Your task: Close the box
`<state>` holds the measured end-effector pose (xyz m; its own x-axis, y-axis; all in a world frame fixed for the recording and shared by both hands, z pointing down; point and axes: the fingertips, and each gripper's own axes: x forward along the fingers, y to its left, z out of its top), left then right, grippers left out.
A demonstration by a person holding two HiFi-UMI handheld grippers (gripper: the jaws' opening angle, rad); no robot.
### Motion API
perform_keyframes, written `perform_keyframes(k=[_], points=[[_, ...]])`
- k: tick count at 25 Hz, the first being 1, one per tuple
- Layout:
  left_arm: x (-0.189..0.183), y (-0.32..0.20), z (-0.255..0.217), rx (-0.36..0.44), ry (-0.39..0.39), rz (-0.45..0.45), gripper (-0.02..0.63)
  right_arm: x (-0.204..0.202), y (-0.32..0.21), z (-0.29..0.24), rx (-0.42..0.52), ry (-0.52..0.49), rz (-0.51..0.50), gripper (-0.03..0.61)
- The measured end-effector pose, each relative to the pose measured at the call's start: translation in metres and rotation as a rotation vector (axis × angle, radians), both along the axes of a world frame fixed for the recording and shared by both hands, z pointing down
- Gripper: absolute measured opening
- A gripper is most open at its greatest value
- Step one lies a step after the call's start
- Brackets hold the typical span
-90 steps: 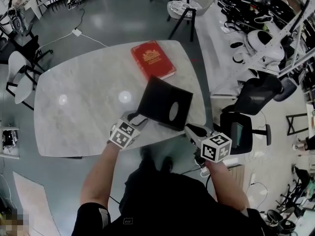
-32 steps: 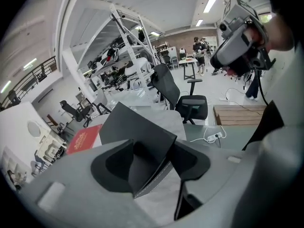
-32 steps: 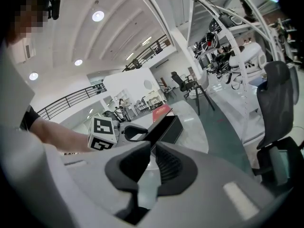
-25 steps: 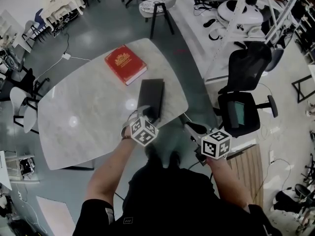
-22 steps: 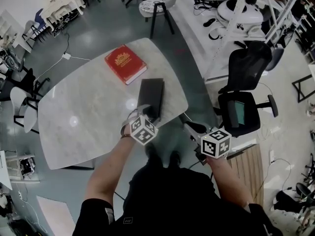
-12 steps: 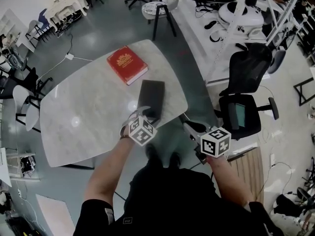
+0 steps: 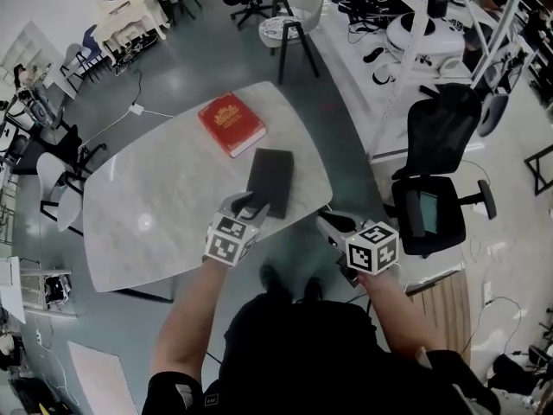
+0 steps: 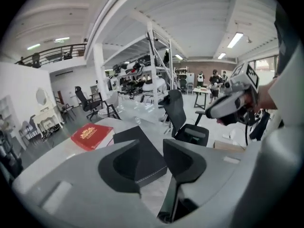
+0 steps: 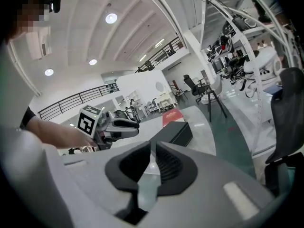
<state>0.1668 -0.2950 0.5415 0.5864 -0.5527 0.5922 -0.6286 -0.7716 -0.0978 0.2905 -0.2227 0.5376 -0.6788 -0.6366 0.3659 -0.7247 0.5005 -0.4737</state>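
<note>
The black box (image 7: 270,182) lies flat with its lid down on the marble table (image 7: 155,206), near the table's front right edge. My left gripper (image 7: 246,204) hovers just above the box's near end. Its jaws have just been closing but still stand apart, with nothing between them. In the left gripper view the box (image 8: 137,148) shows beyond the left gripper (image 8: 151,146). My right gripper (image 7: 324,223) is shut and empty, off the table's edge to the right of the box. The right gripper view shows the right gripper (image 9: 153,148), the box (image 9: 176,133) and the left gripper (image 9: 124,126).
A red book (image 7: 232,124) lies on the table behind the box, a short gap away. A black office chair (image 7: 436,137) stands right of the table, and a stool (image 7: 285,28) beyond its far edge. Wooden boards (image 7: 449,301) lie on the floor at my right.
The lid, which stood up earlier and was between my left jaws, now lies flat on the box. My left gripper has let go, risen off the box and narrowed. The right gripper has barely moved.
</note>
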Motion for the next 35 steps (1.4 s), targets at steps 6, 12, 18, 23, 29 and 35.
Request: perform_keyframes(k=[6,12,18,23,29,35], points=[[-0.051,0.011,-0.041,0.060,0.102,-0.137,0.080,-0.021,-0.010,-0.016,0.065,0.008,-0.027,0.026],[-0.114,0.007,-0.077,0.136,0.220,-0.269,0.044,-0.058,-0.024,-0.035,0.107,0.029,-0.021,0.004],[-0.187,0.020,-0.110,0.190,0.321,-0.321,0.025,-0.114,-0.027,-0.061,0.181,0.105,0.026,0.003],[-0.228,0.025,-0.118,0.196,0.377,-0.314,0.011,-0.146,-0.016,-0.081,0.209,0.114,0.058,0.003],[-0.258,0.026,-0.129,0.192,0.391,-0.322,0.011,-0.160,-0.011,-0.121,0.306,0.154,0.064,0.003],[-0.262,0.016,-0.149,0.205,0.370,-0.351,0.011,-0.155,-0.026,-0.156,0.381,0.140,0.020,0.003]])
